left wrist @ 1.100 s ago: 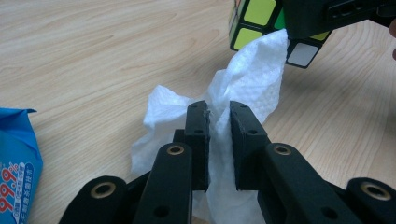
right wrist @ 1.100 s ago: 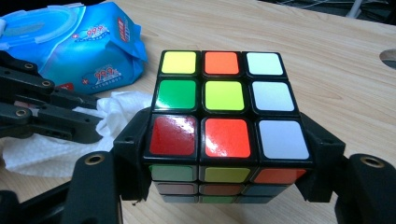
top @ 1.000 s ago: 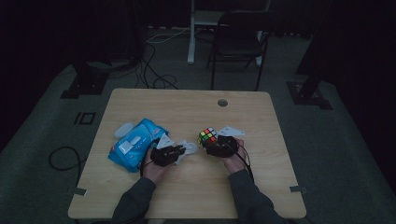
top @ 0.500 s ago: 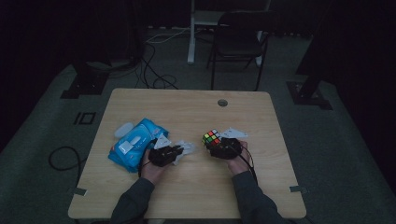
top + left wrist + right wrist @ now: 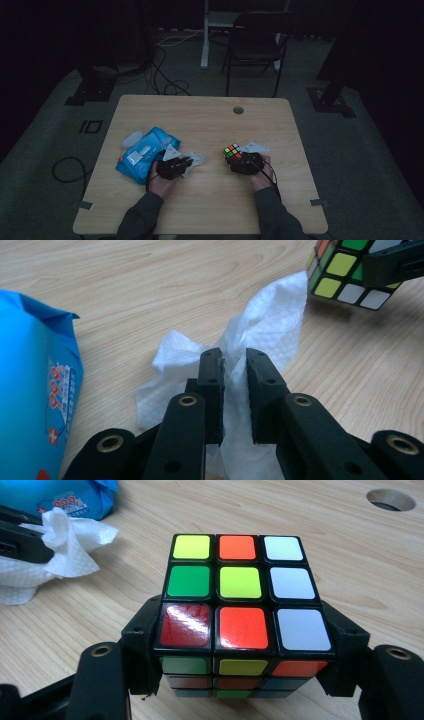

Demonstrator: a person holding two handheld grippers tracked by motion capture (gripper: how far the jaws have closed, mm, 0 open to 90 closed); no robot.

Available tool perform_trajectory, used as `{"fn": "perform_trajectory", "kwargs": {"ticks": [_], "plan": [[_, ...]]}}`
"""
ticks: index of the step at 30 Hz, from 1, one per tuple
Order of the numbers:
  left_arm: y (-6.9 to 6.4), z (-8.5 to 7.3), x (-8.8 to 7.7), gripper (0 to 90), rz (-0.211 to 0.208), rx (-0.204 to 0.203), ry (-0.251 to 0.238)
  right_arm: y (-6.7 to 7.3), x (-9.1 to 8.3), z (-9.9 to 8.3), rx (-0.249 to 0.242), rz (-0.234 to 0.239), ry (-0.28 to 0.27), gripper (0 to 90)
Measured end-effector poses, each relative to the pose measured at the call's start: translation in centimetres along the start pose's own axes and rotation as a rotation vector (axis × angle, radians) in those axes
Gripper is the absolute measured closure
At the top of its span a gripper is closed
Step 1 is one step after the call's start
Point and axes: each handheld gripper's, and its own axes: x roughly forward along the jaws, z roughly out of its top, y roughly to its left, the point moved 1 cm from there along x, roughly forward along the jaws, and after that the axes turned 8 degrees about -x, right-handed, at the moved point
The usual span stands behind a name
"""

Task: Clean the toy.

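A scrambled puzzle cube [image 5: 239, 605] with coloured stickers sits clamped between the jaws of my right gripper [image 5: 245, 652]; from above the cube [image 5: 231, 152] is right of the table's middle, with the right gripper [image 5: 240, 161] behind it. My left gripper [image 5: 234, 375] is shut on a crumpled white wipe [image 5: 265, 325], whose free end points toward the cube [image 5: 350, 270]. In the high view the left gripper [image 5: 184, 164] holds the wipe [image 5: 196, 160] a short way left of the cube. The wipe [image 5: 55, 550] lies at the left of the right gripper view.
A blue pack of wet wipes [image 5: 142, 154] lies on the wooden table [image 5: 200, 120], just left of my left hand; it is at the left edge in the left gripper view [image 5: 30, 390]. A round cable hole [image 5: 238, 109] is at the table's back. A chair [image 5: 255, 45] stands beyond.
The right gripper and the cube have shifted slightly to the right and nearer. The left gripper with the wipe has barely moved.
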Motion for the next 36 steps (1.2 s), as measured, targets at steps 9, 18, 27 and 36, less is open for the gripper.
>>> {"fn": "perform_trajectory", "kwargs": {"ticks": [9,18,27,36], "plan": [[0.4,-0.4,0.0,79.9,0.023,-0.018,0.003,-0.2,-0.2,-0.8,-0.014,-0.025,0.023,34.1],[0.6,-0.6,0.0,79.5,0.05,-0.02,0.022,-0.1,-0.1,-1.5,-0.014,-0.027,0.041,34.1],[0.9,-0.7,0.1,79.1,0.079,-0.015,0.04,-0.1,0.1,-2.0,-0.009,-0.025,0.048,34.1],[1.0,-0.7,0.1,78.1,0.1,-0.008,0.049,-0.2,0.2,-2.2,-0.002,-0.028,0.046,34.1]]}}
